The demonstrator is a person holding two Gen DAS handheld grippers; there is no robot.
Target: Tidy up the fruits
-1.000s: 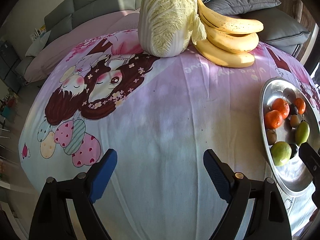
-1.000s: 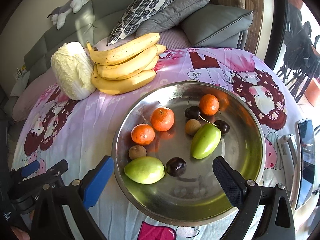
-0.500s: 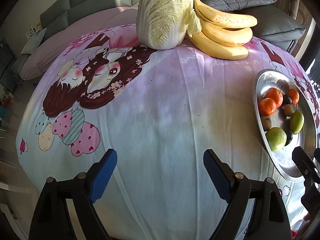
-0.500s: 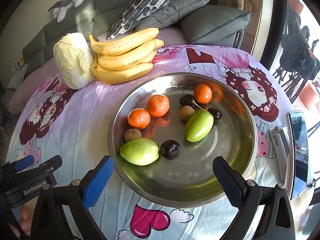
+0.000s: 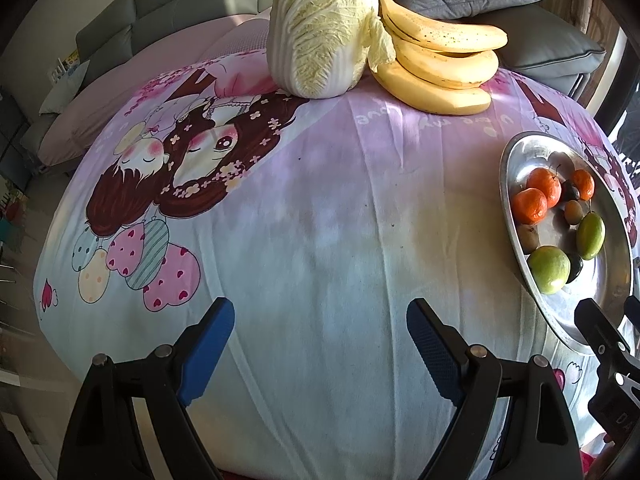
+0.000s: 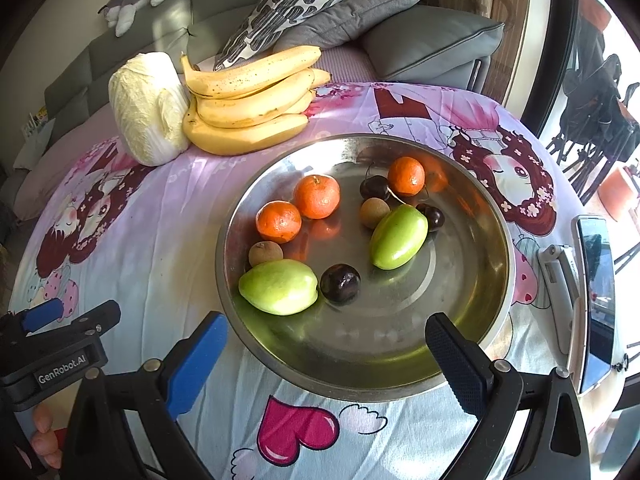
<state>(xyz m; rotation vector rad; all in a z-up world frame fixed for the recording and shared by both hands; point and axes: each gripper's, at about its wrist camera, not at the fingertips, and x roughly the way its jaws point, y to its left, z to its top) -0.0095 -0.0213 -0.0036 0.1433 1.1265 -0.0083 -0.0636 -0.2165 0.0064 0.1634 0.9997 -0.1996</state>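
Steel bowl (image 6: 472, 184) holding the tangerines (image 6: 317, 196), green fruits (image 6: 279, 287) and dark plums (image 6: 340, 283) sits under my right gripper (image 6: 326, 360), jaws wide, empty. My left gripper (image 5: 320, 344), also spread, reads "GenRobot.AI" in the right view; cloth (image 5: 320, 208) lettering illegible.

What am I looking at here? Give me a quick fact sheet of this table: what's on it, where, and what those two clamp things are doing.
surface: table under a cartoon-print cloth
metal bowl: holds three tangerines, two green fruits, two small brown fruits, three dark cherries
bananas: bunch on the cloth beyond the bowl
cabbage: touching the bananas
left gripper: jaws open, empty, above bare cloth
right gripper: jaws open, empty, at the bowl's near rim
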